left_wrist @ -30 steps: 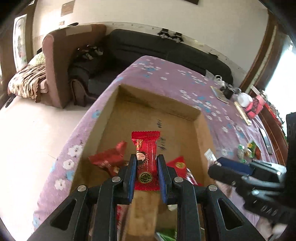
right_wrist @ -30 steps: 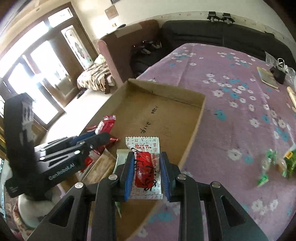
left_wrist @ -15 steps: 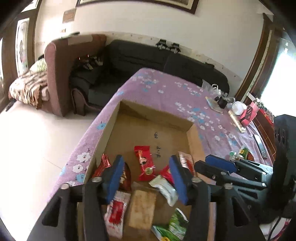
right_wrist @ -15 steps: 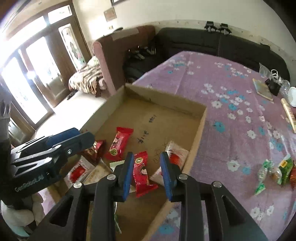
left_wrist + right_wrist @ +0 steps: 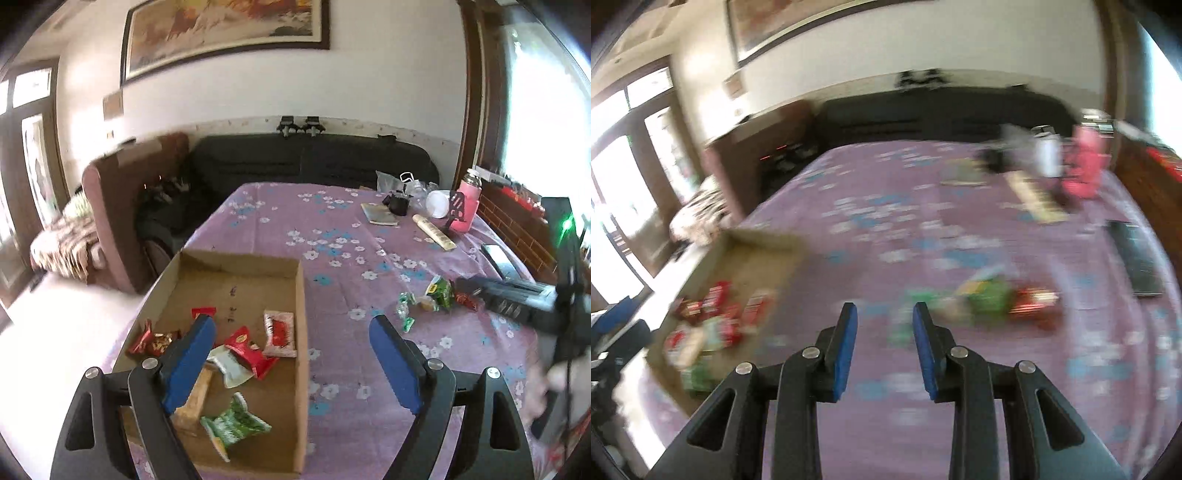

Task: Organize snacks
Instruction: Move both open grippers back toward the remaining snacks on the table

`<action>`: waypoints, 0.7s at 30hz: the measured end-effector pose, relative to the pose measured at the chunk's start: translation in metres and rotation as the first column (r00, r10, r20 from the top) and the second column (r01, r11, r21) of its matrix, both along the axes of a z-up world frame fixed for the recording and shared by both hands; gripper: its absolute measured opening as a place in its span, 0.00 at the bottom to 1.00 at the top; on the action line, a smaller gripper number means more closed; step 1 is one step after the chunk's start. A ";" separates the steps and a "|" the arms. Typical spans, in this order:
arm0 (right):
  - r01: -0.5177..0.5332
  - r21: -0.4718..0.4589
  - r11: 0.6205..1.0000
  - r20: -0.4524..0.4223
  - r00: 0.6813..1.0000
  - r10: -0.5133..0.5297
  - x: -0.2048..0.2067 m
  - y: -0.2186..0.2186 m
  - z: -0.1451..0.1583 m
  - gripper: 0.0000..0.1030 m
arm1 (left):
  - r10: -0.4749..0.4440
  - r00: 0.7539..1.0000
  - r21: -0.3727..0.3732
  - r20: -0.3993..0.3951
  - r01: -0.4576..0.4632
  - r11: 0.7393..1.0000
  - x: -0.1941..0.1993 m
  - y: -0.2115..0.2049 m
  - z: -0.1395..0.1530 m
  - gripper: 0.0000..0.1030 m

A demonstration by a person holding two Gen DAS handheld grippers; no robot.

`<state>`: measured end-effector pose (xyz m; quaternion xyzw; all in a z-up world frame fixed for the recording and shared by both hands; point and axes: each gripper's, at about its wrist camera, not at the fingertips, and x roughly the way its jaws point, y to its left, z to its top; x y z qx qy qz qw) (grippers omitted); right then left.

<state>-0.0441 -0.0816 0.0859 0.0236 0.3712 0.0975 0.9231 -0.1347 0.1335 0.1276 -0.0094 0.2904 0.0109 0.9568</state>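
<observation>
Right hand-held gripper gapes empty; loose snacks beyond blur.

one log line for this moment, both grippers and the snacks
left gripper: open, jaws just widened, empty | right gripper: open, empty | cardboard box: holds dropped snacks | loose snacks: on tablecloth

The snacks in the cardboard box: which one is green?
The green-and-white wrapped snack lying nearest the camera in the cardboard box. The snacks farther in are mostly red, with one whitish packet and a tan bar.
</observation>
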 end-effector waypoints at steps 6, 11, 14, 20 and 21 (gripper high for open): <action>0.155 -0.040 0.987 0.082 0.985 -0.151 -0.007 -0.091 0.018 0.31 | -0.036 0.999 -0.005 0.008 0.036 0.999 -0.004 -0.034 0.007 0.86; 0.186 0.009 0.983 0.096 0.978 -0.186 -0.014 -0.121 0.017 0.35 | -0.073 0.997 -0.054 -0.032 0.071 0.996 0.003 -0.052 0.000 0.86; 0.155 0.015 0.988 0.070 0.985 -0.155 -0.013 -0.115 0.004 0.35 | -0.077 0.996 -0.040 -0.045 0.075 0.996 0.007 -0.063 -0.006 0.86; 0.102 0.040 0.994 0.011 0.995 -0.103 -0.010 -0.095 -0.021 0.35 | -0.053 0.995 0.019 -0.080 0.055 0.998 0.018 -0.069 -0.021 0.86; 0.095 0.048 0.994 -0.003 0.995 -0.095 -0.008 -0.092 -0.026 0.35 | -0.048 0.995 0.018 -0.087 0.049 0.999 0.019 -0.066 -0.023 0.86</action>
